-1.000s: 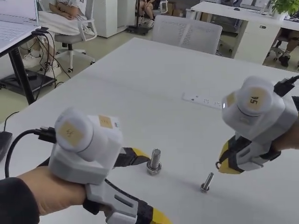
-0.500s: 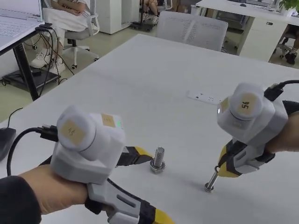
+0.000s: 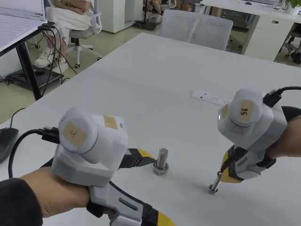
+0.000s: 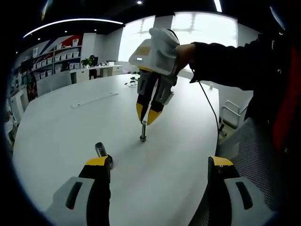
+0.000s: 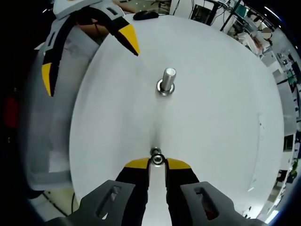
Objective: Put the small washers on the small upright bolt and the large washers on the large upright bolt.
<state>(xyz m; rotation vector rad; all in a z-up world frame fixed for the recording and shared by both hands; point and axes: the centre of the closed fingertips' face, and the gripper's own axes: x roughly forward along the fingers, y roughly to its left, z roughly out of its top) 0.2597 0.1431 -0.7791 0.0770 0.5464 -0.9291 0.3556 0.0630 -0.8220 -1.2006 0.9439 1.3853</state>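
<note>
Two silver bolts on the white table [image 3: 141,94], with a small washer [image 5: 156,159] at the tip of the thin one.
The large bolt [image 3: 162,157] stands upright on the table, threaded, with a wider metal collar around its foot; whether that is a washer or the bolt's head, I cannot tell. Apart from it, to its right, the small bolt [image 3: 215,182] rests on its wider foot, thin and leaning a little in the head view. The small washer sits at its top end, pinched between the nearly closed jaws of my right gripper [image 5: 156,165].

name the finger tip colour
Yellow, on the fingers; clearest in the right gripper view.
</note>
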